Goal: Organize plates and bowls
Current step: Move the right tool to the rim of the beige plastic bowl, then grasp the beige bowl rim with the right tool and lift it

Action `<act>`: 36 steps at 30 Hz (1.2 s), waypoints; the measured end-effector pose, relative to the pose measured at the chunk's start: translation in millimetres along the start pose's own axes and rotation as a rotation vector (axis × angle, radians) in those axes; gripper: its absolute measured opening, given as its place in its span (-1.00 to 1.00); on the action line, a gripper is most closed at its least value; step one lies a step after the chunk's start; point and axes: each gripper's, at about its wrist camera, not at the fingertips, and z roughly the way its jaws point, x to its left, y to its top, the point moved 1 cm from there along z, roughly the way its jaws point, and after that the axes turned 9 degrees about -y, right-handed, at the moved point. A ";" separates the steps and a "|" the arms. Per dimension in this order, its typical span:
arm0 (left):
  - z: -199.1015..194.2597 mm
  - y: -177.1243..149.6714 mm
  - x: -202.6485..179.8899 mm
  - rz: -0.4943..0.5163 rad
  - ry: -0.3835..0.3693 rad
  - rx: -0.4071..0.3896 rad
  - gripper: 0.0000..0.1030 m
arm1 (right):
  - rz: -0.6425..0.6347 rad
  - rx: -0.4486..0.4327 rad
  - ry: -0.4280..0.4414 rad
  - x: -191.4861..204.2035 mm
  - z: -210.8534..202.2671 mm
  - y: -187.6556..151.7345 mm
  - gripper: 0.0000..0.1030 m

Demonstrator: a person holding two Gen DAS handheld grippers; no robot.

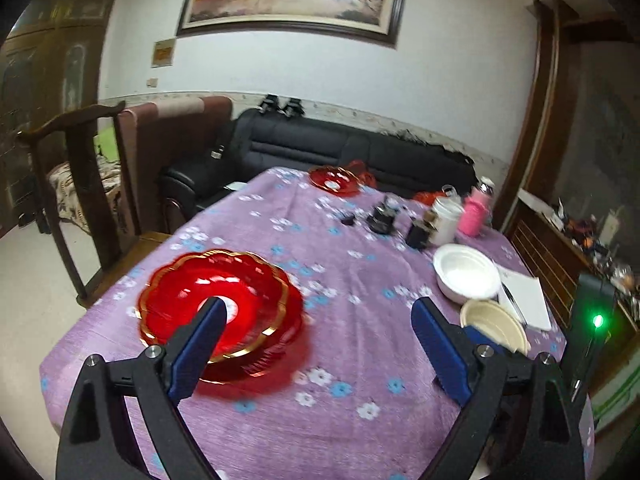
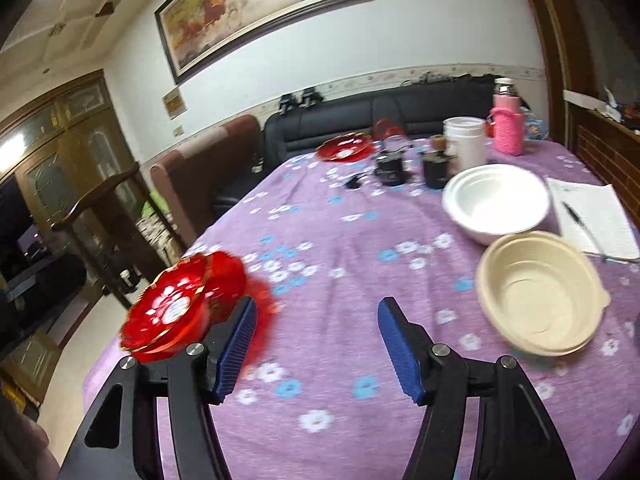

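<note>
Both jaws gape with nothing between them. The left hand-held gripper [image 1: 320, 320] hangs above the table [image 1: 352, 360], its left finger crossing the red plates [image 1: 200, 300] at lower left. The right hand-held gripper [image 2: 318, 316] shows only cloth; white bowl [image 2: 496, 200] and beige bowl [image 2: 540, 292] sit at right.

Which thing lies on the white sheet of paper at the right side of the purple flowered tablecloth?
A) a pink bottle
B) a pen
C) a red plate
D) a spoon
B: a dark slim pen rests across the white sheet of paper, just beyond the white round bowl and the beige round bowl on the purple flowered tablecloth.
</note>
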 end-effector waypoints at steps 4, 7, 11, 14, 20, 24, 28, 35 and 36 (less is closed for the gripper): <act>9.5 -6.7 -15.2 0.028 -0.010 0.026 0.81 | 0.020 -0.034 -0.066 -32.5 -2.2 9.6 0.32; 19.7 -11.8 -25.1 0.042 -0.014 0.049 0.81 | 0.030 -0.055 -0.111 -55.3 -3.8 18.0 0.32; 34.3 -16.8 -34.1 0.051 -0.019 0.088 0.81 | 0.034 -0.087 -0.181 -85.2 -4.6 29.9 0.40; 45.1 -19.7 -41.7 0.058 -0.017 0.112 0.81 | 0.040 -0.101 -0.221 -105.3 -4.2 33.7 0.42; 70.1 -25.4 -56.4 0.070 -0.024 0.168 0.81 | 0.046 -0.117 -0.289 -135.2 1.8 35.9 0.42; 86.8 -29.7 -64.8 0.069 -0.037 0.208 0.81 | 0.075 -0.117 -0.307 -149.2 7.1 33.8 0.42; 101.0 -32.5 -68.5 0.065 -0.043 0.232 0.81 | 0.131 -0.073 -0.279 -168.2 18.2 31.8 0.42; 134.9 -37.9 -64.4 -0.029 -0.089 0.314 0.81 | 0.199 0.005 -0.290 -191.1 34.0 25.7 0.42; 139.6 -38.3 -64.6 -0.038 -0.096 0.324 0.81 | 0.208 0.010 -0.301 -193.8 35.1 24.9 0.42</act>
